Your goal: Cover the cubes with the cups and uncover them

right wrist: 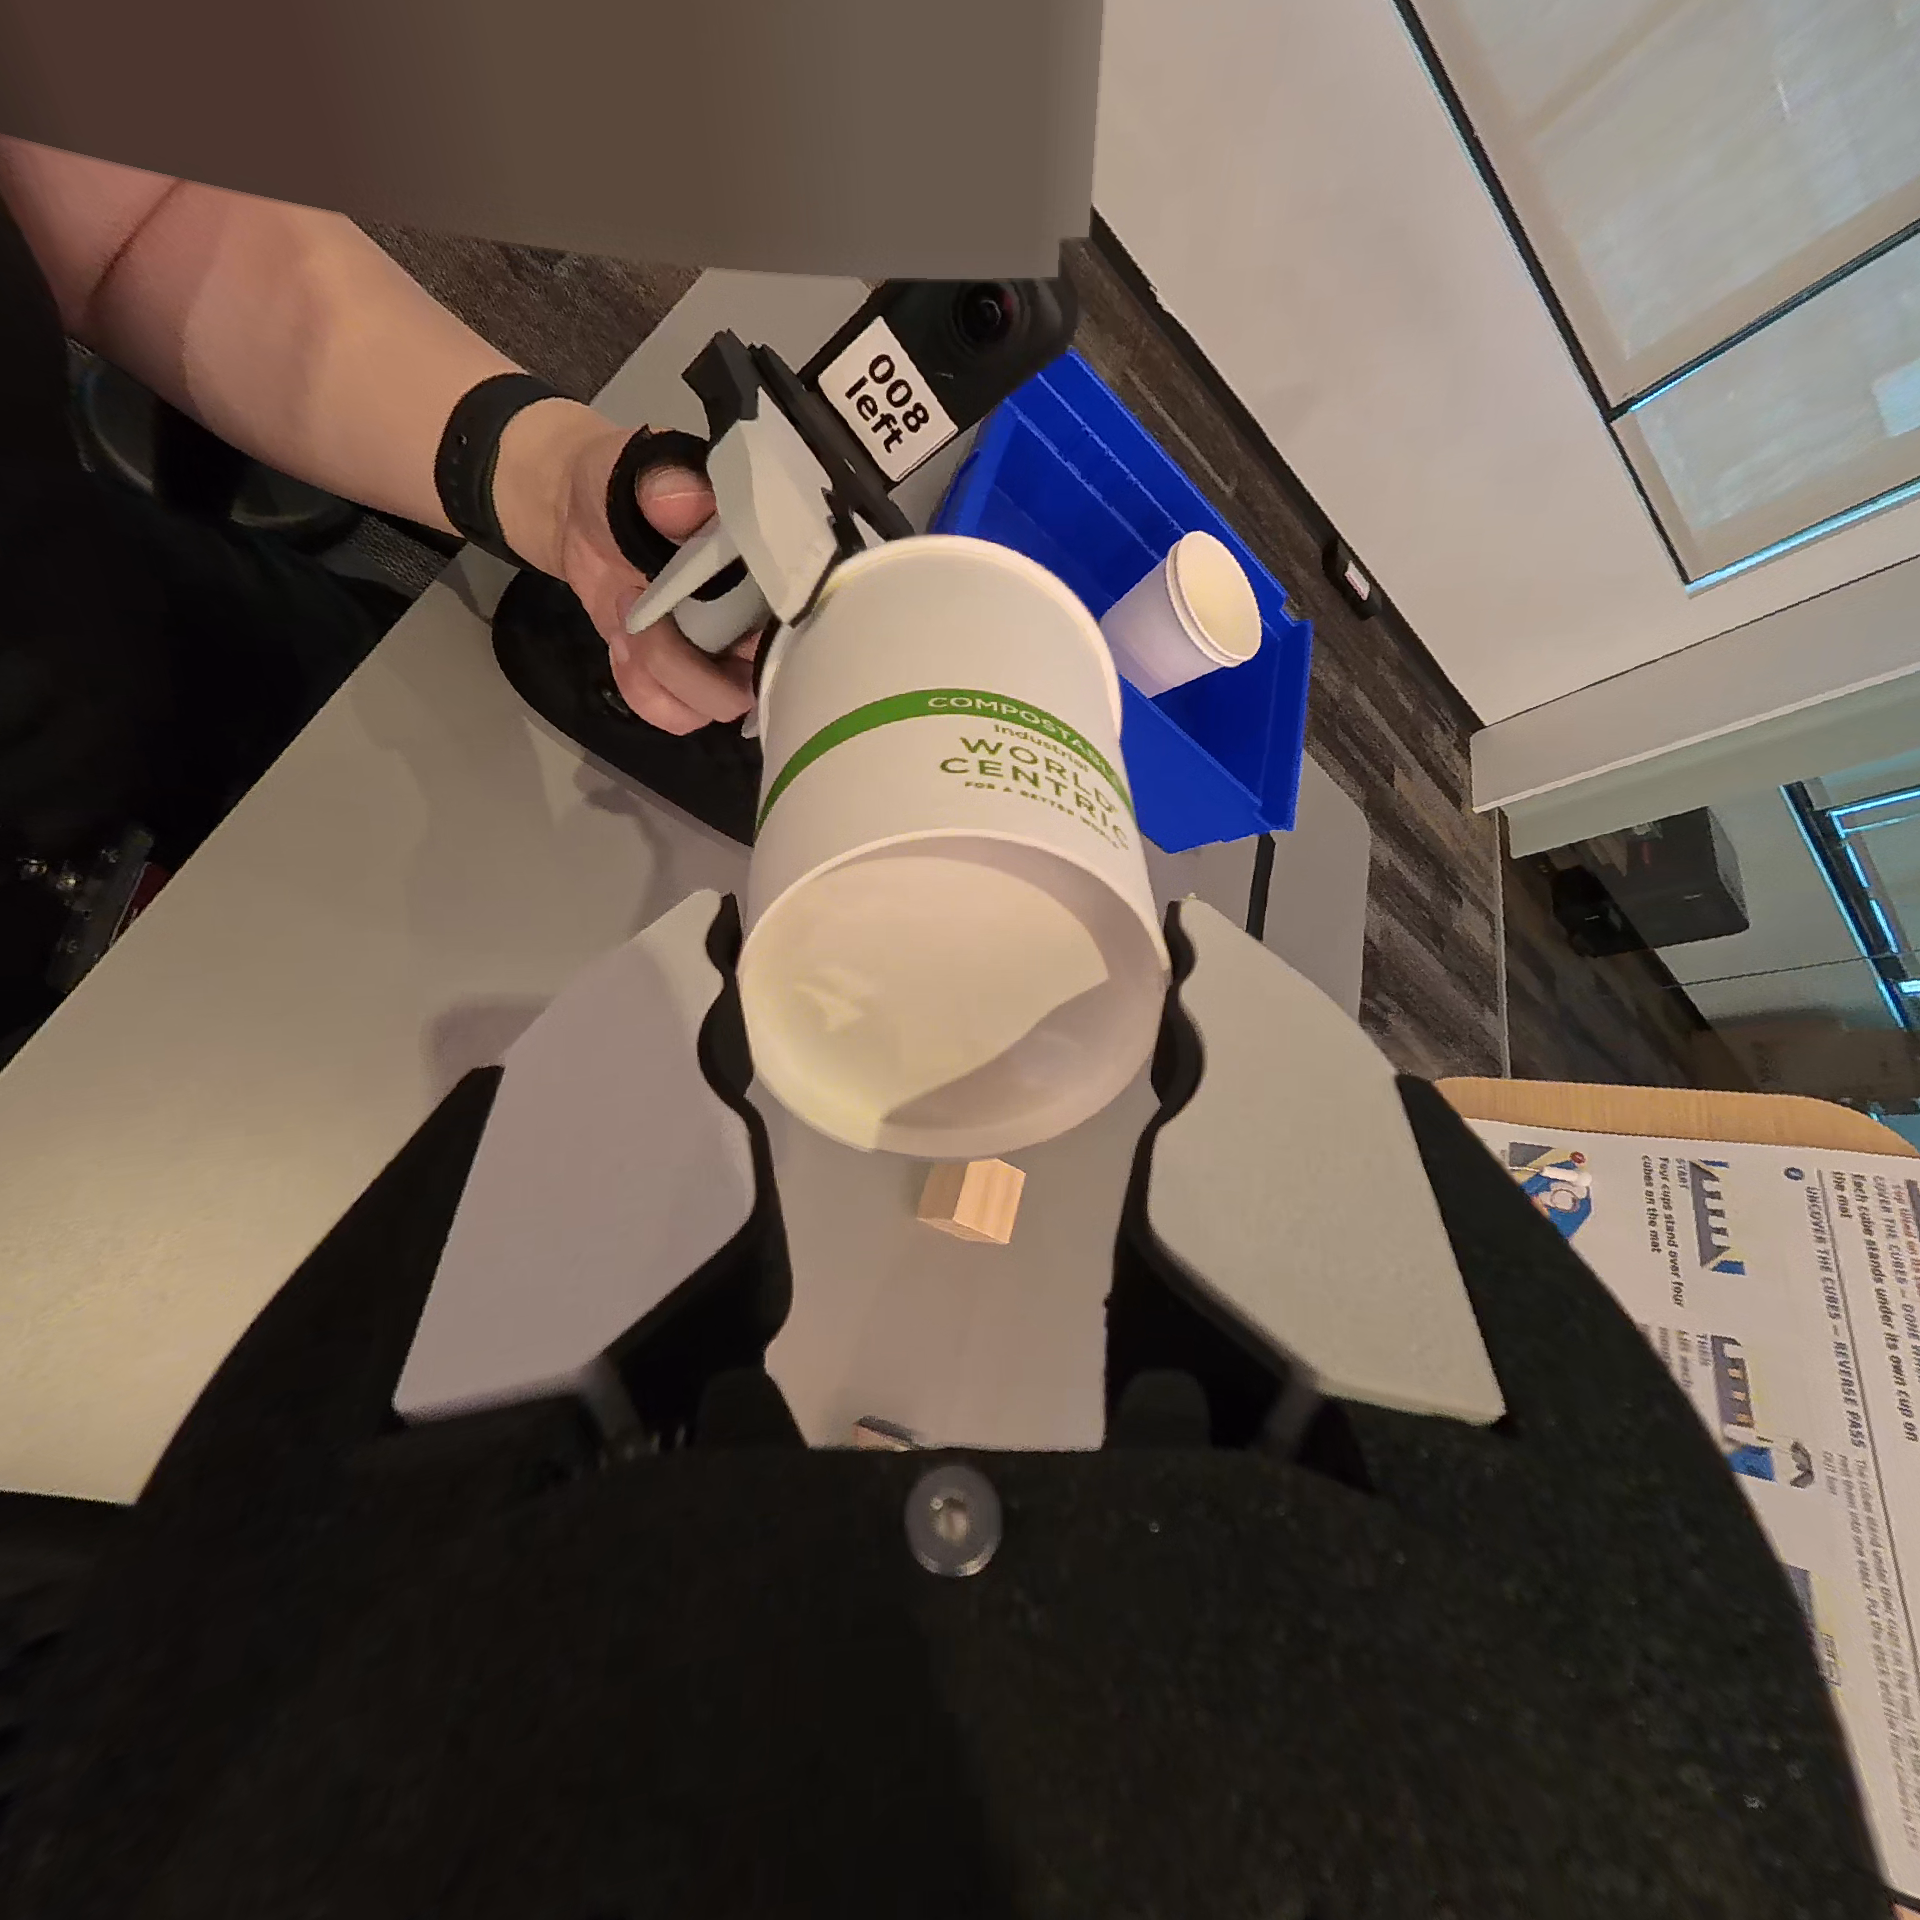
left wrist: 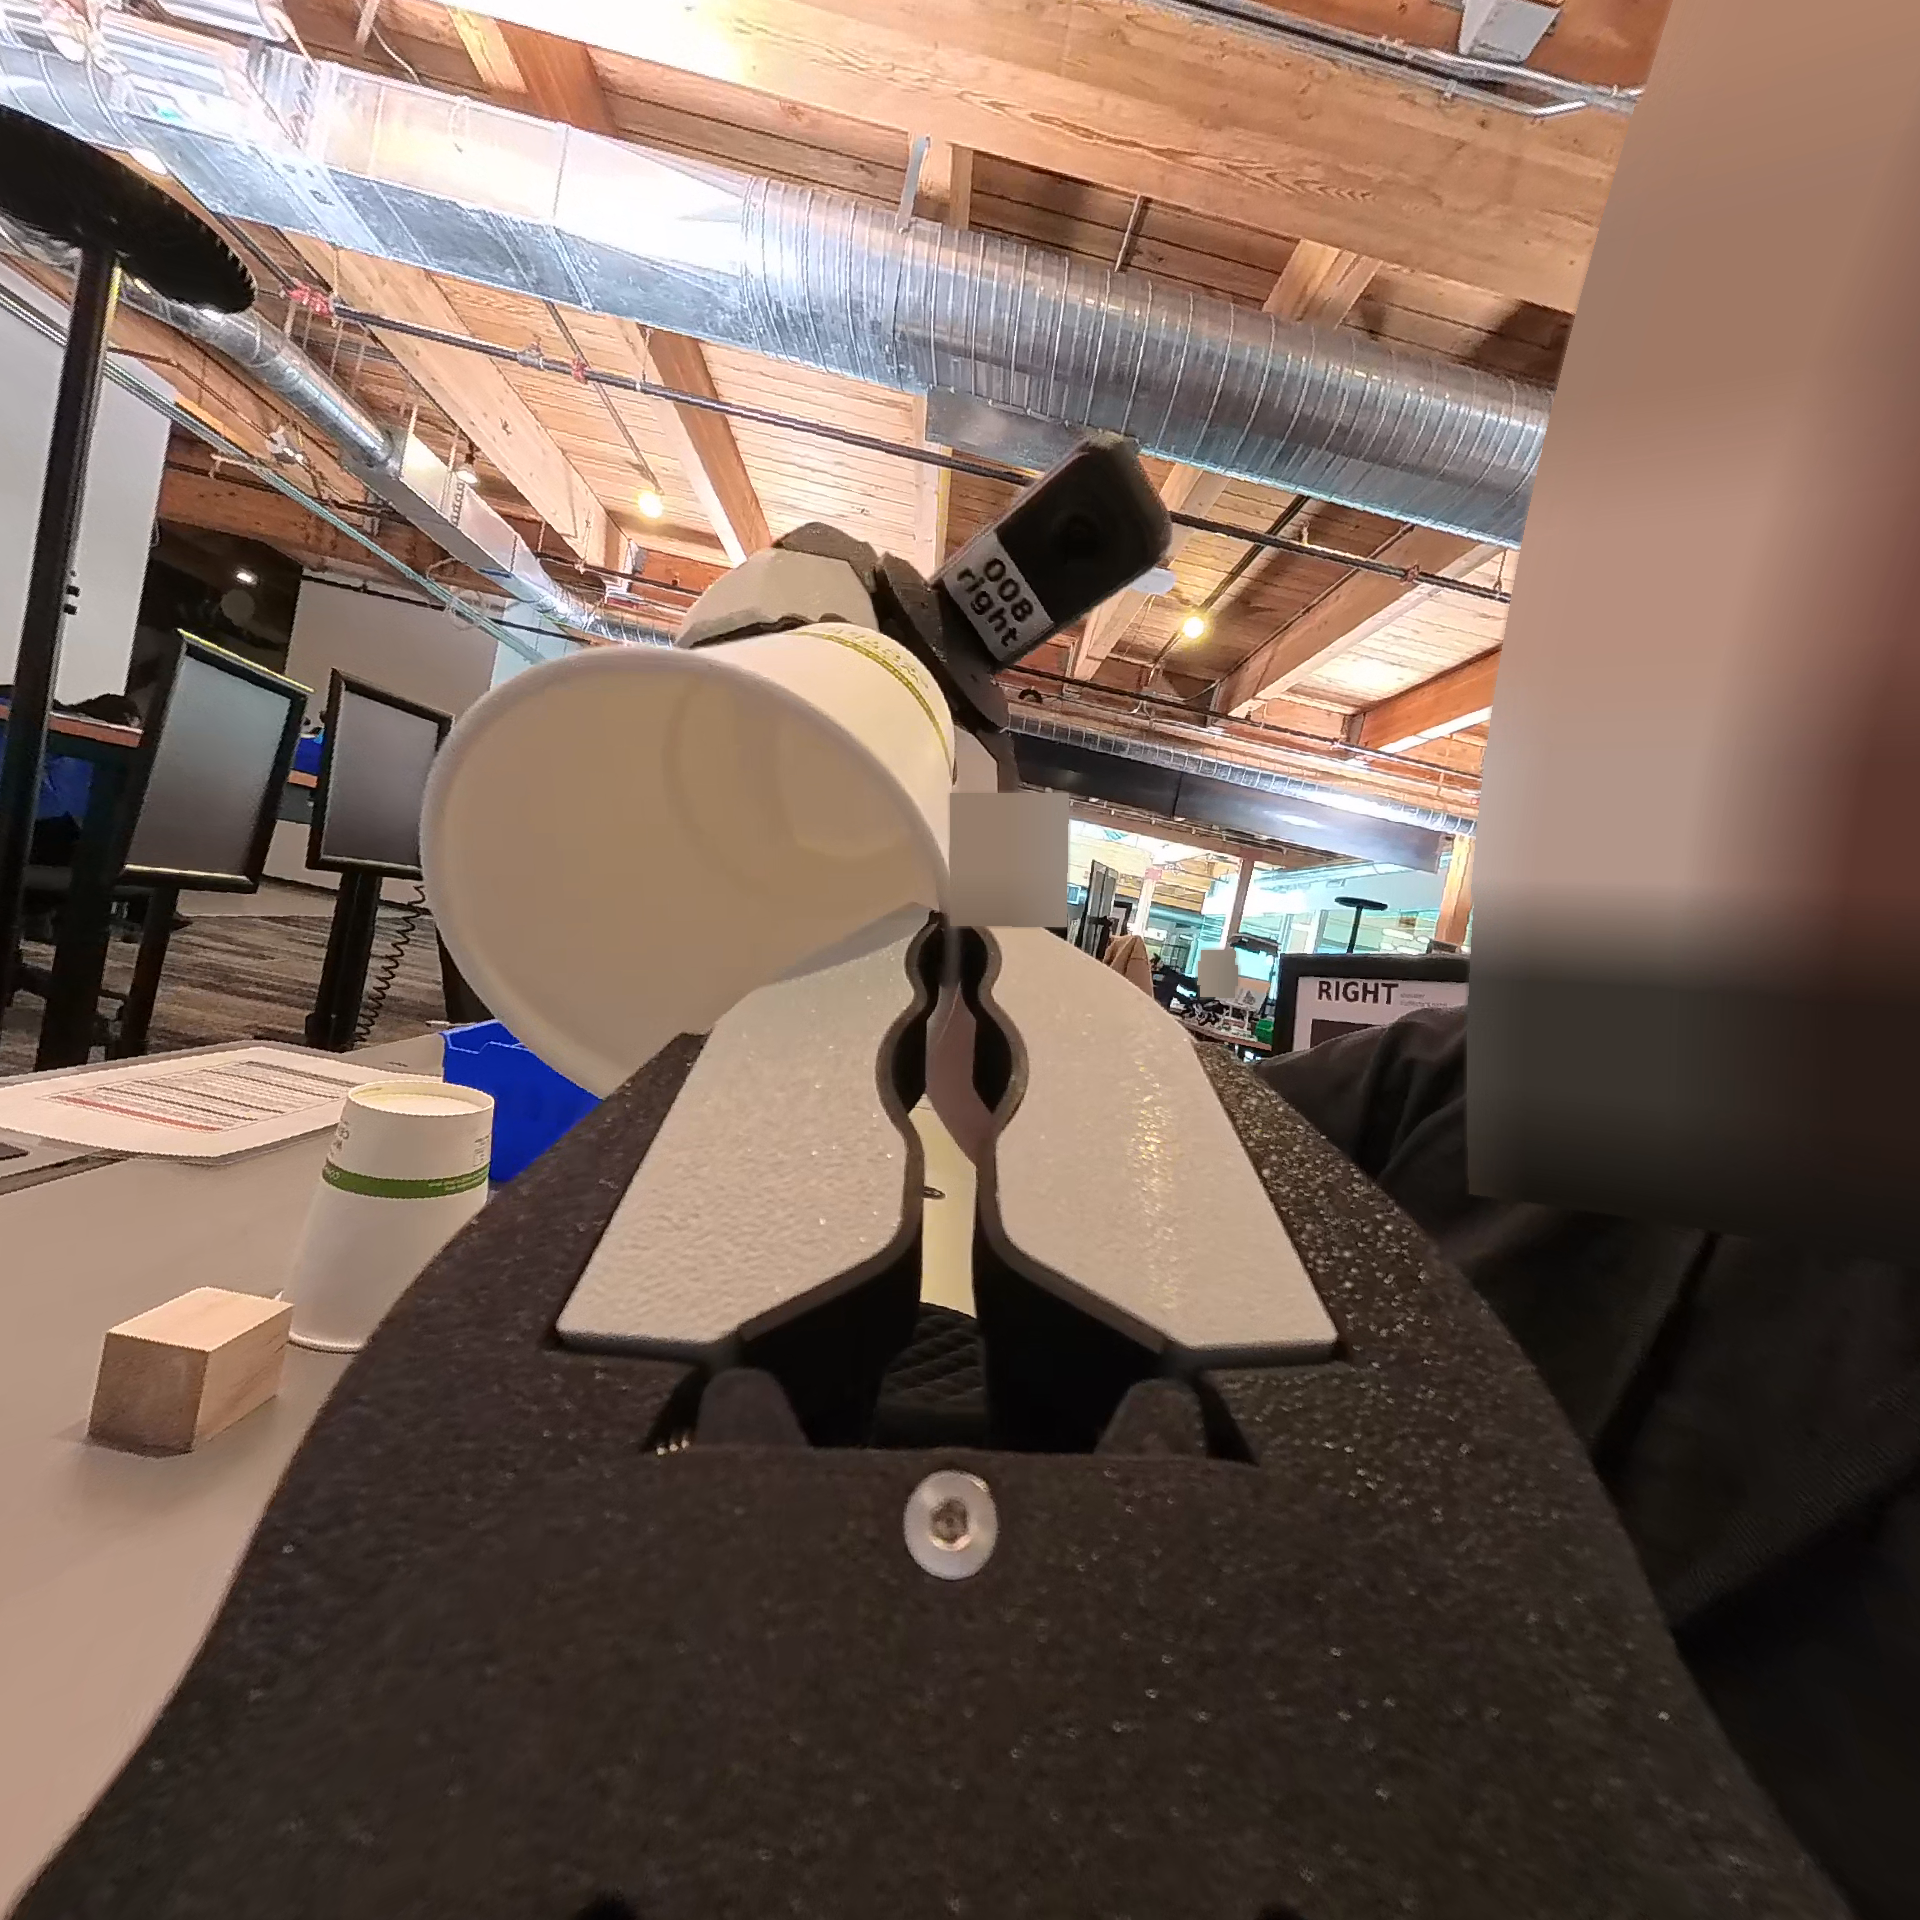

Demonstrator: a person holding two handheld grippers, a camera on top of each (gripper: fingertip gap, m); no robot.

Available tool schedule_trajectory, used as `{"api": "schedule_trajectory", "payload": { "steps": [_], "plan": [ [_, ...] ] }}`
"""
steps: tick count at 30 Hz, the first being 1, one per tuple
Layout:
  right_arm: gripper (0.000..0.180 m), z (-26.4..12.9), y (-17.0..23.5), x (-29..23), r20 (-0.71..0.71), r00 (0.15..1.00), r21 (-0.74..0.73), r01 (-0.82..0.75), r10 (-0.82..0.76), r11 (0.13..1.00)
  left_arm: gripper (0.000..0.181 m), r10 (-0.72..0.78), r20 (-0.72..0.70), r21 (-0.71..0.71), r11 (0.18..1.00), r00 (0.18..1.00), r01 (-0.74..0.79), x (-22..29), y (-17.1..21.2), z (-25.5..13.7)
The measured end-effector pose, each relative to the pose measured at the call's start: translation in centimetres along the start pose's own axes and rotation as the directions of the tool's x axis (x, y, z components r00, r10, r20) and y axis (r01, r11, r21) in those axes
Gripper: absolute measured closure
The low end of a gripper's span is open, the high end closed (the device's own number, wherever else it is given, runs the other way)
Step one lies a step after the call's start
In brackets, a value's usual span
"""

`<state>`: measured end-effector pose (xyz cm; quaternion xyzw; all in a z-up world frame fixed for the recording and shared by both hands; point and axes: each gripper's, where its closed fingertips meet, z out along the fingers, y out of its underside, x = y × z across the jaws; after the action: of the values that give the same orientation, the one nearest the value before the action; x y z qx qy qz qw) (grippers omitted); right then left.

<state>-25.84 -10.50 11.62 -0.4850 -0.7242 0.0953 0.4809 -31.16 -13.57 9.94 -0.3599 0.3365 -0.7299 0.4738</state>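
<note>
A white paper cup (left wrist: 623,831) with a green band is held tilted in the air between both grippers. My left gripper (left wrist: 951,945) is shut on the wall at its open rim. My right gripper (right wrist: 951,925) is closed on the cup's (right wrist: 935,748) other end, one finger on each side. Each gripper also shows in the other's view, the right one (left wrist: 800,592) and the left one (right wrist: 800,551). A wooden cube (right wrist: 971,1200) lies bare on the grey table (right wrist: 312,987) below the cup. Another upside-down cup (left wrist: 405,1205) stands beside a bare cube (left wrist: 187,1371).
A blue bin (right wrist: 1174,769) at the table's far edge holds a cup (right wrist: 1184,613) lying on its side. A printed sheet (right wrist: 1714,1351) lies at the right on a wooden board. A black pad (right wrist: 613,727) lies under the person's hand. Monitors (left wrist: 218,769) stand behind the table.
</note>
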Motion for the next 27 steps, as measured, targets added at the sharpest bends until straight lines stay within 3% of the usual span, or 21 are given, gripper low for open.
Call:
{"api": "schedule_trajectory", "payload": {
  "steps": [4,9,15,18,23,27],
  "plan": [
    [0.104,-0.1,0.0,0.1,-0.013,1.000,-0.009,0.008,-0.008,1.000,0.178,0.000,0.019,0.007,1.000,1.000,0.000,-0.3,-0.1,-0.1],
    [0.104,-0.4,0.7,0.2,-0.021,1.000,-0.042,0.001,-0.002,0.999,0.166,-0.018,0.058,0.002,1.000,0.998,0.018,-1.2,-0.6,-1.0],
    [0.104,-1.6,4.7,1.8,-0.044,0.999,-0.277,-0.018,0.006,0.961,0.166,0.077,0.256,-0.127,0.991,0.964,-0.045,-4.2,0.4,-3.9],
    [0.104,-3.0,7.8,3.6,-0.004,0.998,-0.449,-0.064,0.069,0.891,0.168,0.112,0.298,-0.202,0.978,0.948,-0.052,-4.6,1.3,-5.3],
    [0.104,-3.2,14.1,5.0,0.086,0.956,-0.703,-0.141,0.281,0.697,0.168,0.093,0.295,-0.201,0.979,0.951,-0.034,-4.0,2.0,-6.4],
    [0.104,-2.1,19.5,4.3,0.108,0.913,-0.822,-0.140,0.393,0.552,0.168,0.073,0.289,-0.206,0.979,0.955,-0.013,-3.5,2.3,-6.9]
  ]
}}
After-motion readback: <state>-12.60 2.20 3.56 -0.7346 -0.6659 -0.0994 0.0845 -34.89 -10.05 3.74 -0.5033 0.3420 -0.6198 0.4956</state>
